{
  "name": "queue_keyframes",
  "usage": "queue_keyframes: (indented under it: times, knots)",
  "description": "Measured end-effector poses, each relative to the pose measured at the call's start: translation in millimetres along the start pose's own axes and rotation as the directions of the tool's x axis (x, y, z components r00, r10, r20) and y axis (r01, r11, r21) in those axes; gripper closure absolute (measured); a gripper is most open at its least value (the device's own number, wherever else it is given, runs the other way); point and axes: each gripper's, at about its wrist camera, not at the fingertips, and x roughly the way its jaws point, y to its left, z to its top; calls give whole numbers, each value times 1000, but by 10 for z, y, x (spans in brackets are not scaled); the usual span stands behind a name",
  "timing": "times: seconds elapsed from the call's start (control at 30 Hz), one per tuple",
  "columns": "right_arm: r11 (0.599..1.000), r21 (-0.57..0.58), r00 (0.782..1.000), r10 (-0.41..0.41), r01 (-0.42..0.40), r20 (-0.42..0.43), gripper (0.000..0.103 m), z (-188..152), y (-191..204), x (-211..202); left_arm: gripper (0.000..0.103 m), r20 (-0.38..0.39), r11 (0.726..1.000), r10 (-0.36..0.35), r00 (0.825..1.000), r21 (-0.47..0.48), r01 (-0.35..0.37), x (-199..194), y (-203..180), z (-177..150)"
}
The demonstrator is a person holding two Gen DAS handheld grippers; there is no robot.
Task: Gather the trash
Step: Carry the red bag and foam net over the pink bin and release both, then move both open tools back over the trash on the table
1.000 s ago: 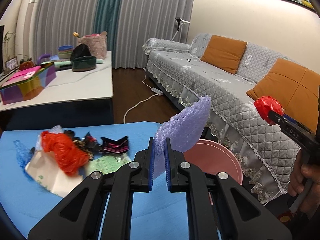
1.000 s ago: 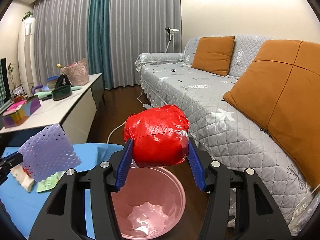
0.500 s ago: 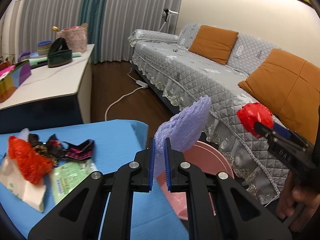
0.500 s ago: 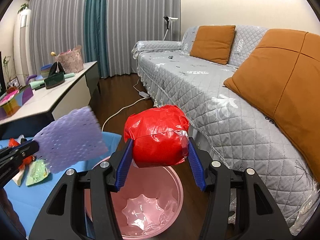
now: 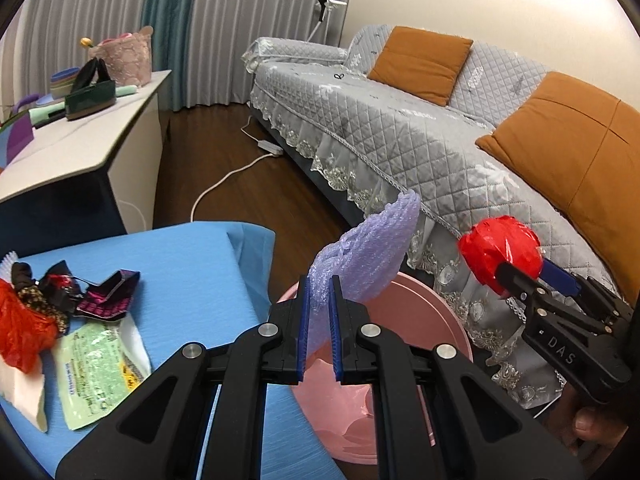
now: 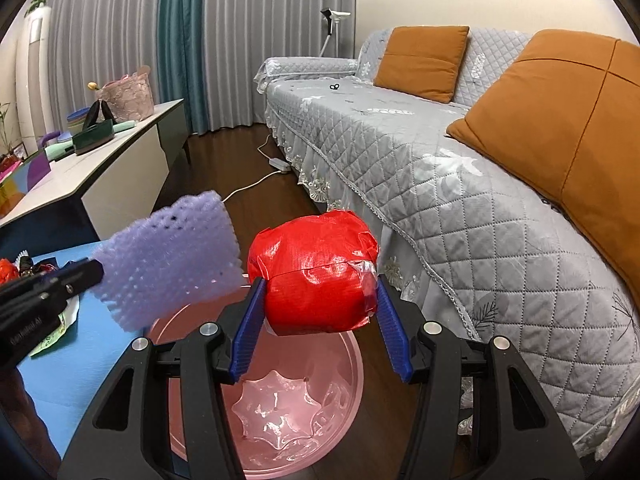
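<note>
My left gripper (image 5: 319, 292) is shut on a purple foam net sleeve (image 5: 368, 256) and holds it over the near rim of the pink bin (image 5: 448, 320). The sleeve also shows in the right wrist view (image 6: 172, 264). My right gripper (image 6: 320, 300) is shut on a red taped ball (image 6: 316, 276) and holds it above the pink bin (image 6: 352, 364), which has clear plastic at its bottom. The ball also shows in the left wrist view (image 5: 500, 250), above the bin's right side.
More trash lies on the blue table (image 5: 192, 280): a red net bag (image 5: 20, 328), dark wrappers (image 5: 108, 296), a green packet (image 5: 92, 368) and white paper. A grey sofa (image 5: 400, 136) with orange cushions stands right. A white side table (image 5: 80, 136) stands behind. A cable lies on the floor.
My left gripper has moved right off the blue table, carrying the purple sleeve over the bin. My right gripper with the red ball has come slightly lower and nearer the bin.
</note>
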Motion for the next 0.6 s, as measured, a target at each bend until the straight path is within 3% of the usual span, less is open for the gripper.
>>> queue_keyframes:
  times: [0.33,0.47,0.6]
  knots:
    - [1000,0,1000,-11,11,-8,45,5,-2,-2,93,-40,999,-31,999,15,32,83,-98,-43]
    - [1000,7,999,-30,30,-11,30,16,-14,17,60,-38,1000,-1,999,25,2,42,-104,-70]
    - [999,13,999,-30,30,-13,27,46,-11,-13,60,-14,1000,19,1000,7,-18,-87,-12,-60]
